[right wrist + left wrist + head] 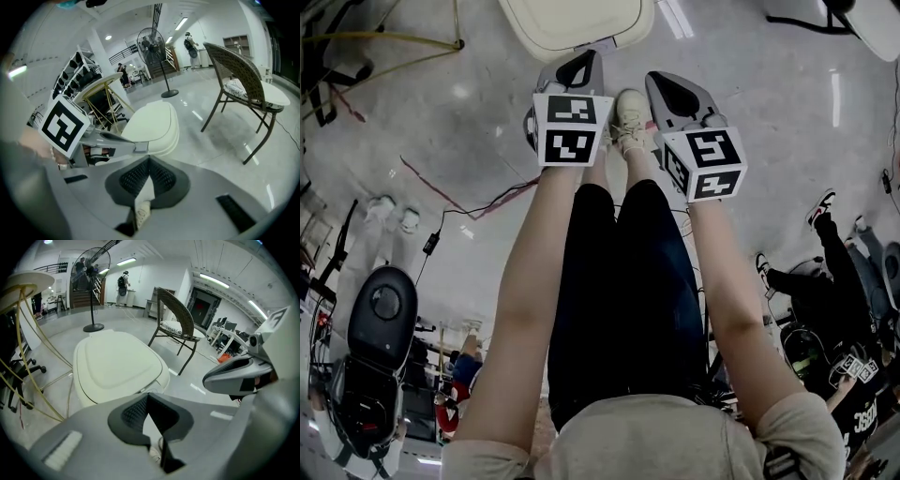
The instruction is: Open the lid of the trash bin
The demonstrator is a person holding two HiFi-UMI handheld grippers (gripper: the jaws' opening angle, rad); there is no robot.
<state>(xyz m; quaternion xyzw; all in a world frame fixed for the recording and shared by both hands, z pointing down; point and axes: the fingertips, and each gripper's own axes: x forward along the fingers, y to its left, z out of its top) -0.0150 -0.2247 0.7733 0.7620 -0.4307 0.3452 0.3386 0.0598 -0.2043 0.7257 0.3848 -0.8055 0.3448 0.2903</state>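
The bin (88, 397) stands on the floor (469, 122) just ahead of you with its lid (117, 363) down, and since your left gripper (147, 399) and right gripper (149, 164) both seem closed and empty, they may slide off its smooth edge when you pry.

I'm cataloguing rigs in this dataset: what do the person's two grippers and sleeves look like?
Both the left gripper and right gripper have smooth grey shells with dark, textured pads inside. Each carries a white cube printed with black square markers. The person wears a light beige top with short sleeves.
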